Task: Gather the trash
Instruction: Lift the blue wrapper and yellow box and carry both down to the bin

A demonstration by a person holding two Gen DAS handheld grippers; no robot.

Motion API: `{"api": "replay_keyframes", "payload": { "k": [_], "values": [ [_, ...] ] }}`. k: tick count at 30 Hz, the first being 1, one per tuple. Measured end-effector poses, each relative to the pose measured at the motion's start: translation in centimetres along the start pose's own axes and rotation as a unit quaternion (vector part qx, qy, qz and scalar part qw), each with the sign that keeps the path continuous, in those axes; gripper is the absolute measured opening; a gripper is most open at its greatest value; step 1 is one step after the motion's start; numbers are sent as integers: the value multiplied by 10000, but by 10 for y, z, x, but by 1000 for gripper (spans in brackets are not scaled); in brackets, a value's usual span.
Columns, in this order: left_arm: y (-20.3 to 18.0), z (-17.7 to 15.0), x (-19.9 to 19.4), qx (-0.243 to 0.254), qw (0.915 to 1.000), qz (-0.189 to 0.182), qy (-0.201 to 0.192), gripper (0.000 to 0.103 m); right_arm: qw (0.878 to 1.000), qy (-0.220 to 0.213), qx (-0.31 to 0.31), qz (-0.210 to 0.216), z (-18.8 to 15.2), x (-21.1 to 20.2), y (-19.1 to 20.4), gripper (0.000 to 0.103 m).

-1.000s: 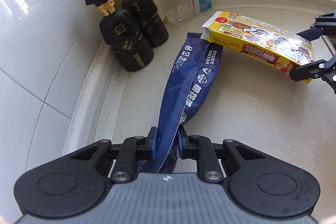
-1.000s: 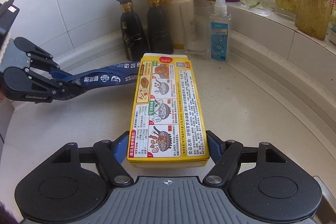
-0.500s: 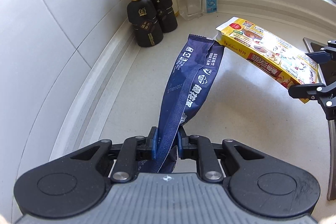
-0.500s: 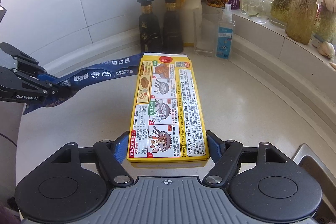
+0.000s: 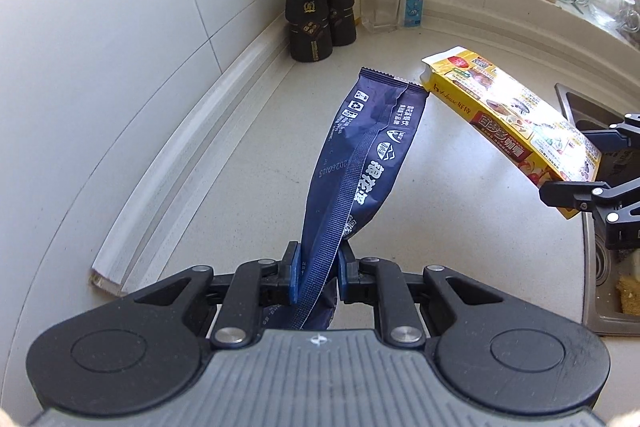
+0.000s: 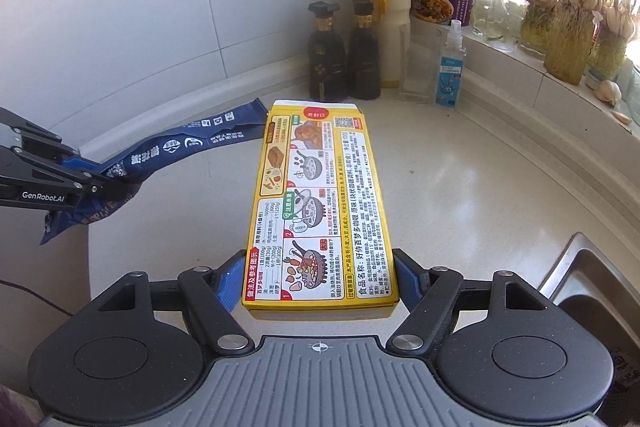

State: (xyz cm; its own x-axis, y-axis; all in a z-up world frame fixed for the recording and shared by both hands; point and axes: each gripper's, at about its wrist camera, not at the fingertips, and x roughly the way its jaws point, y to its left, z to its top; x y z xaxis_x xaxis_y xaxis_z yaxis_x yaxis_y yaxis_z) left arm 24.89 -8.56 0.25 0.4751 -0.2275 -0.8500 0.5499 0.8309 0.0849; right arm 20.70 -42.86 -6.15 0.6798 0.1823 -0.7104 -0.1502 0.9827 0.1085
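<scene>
Your left gripper point(image 5: 318, 267) is pinched nearly closed on the blue wrapper point(image 5: 368, 163), gripping it at its lower end so the thin film hangs forward from the pads toward 12 o'clock, clear of the counter point(image 5: 240, 155). A narrow pinch suits it: the film is flat and limp, and anything looser would probably let it slide out.

Your right gripper point(image 6: 318, 283) stands wide, its blue pads pressed on the two long sides of the yellow box point(image 6: 316, 203) near its back end. The box sticks out flat toward 12 o'clock, lifted off the counter. Holding it across the width keeps it level, though so long an overhang could let it droop or twist if the squeeze eases.

In the right wrist view the wrapper's free tip sits at 10 o'clock, just beside the box's far corner; whether they touch you cannot tell.

The bottles point(image 6: 344, 55) stand at 12 o'clock against the wall, and the sink point(image 6: 592, 275) edge shows at 4 o'clock. No bin is in either view, so both pieces of trash are in hand and not yet dropped anywhere.
</scene>
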Motion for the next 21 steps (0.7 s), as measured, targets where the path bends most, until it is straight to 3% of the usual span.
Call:
{"api": "replay_keyframes", "payload": {
  "k": [11, 21],
  "values": [
    [17, -41, -37, -403, 9990, -107, -158, 16, 9997, 127, 212, 83, -21, -24, 38, 74],
    [44, -86, -57, -1139, 9931, -232, -141, 16, 9984, 245, 415, 302, -39, -37, 75, 74]
  ]
}}
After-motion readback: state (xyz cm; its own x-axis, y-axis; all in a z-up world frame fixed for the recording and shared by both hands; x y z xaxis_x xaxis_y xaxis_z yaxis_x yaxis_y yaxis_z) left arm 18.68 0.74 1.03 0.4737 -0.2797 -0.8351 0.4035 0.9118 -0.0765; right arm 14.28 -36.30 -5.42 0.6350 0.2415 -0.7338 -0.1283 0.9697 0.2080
